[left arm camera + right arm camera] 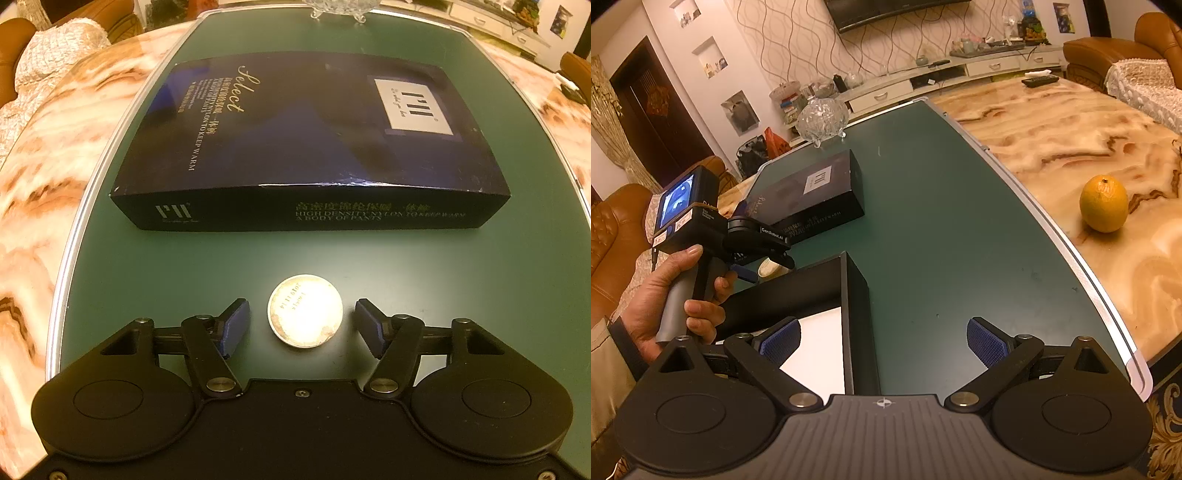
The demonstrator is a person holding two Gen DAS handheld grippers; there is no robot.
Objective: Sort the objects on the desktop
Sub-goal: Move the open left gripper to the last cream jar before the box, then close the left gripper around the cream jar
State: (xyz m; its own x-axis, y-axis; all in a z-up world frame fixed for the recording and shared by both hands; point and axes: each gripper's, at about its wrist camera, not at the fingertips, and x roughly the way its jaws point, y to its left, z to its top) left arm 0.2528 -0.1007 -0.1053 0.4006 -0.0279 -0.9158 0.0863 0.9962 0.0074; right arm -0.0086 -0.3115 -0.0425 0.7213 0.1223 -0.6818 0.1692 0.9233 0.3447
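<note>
A round pale tin (305, 311) with a worn, stamped top lies flat on the green mat (406, 266). My left gripper (302, 310) straddles it from above, a blue pad on each side with a narrow gap to the tin's rim, so it is open around it. In the right wrist view a hand holds that left gripper (761, 271) over the tin (774, 266). My right gripper (884, 341) stands open above the corner of an open black box (855, 314) with a white floor. The box's right wall runs between its fingers, untouched.
A closed dark blue carton (295, 147) lies just beyond the tin, also the carton (812, 195). A cut-glass bowl (822, 118) stands at the mat's far end. An orange (1103, 203) sits on the marble table (1071, 129) to the right, a remote (1041, 79) farther back.
</note>
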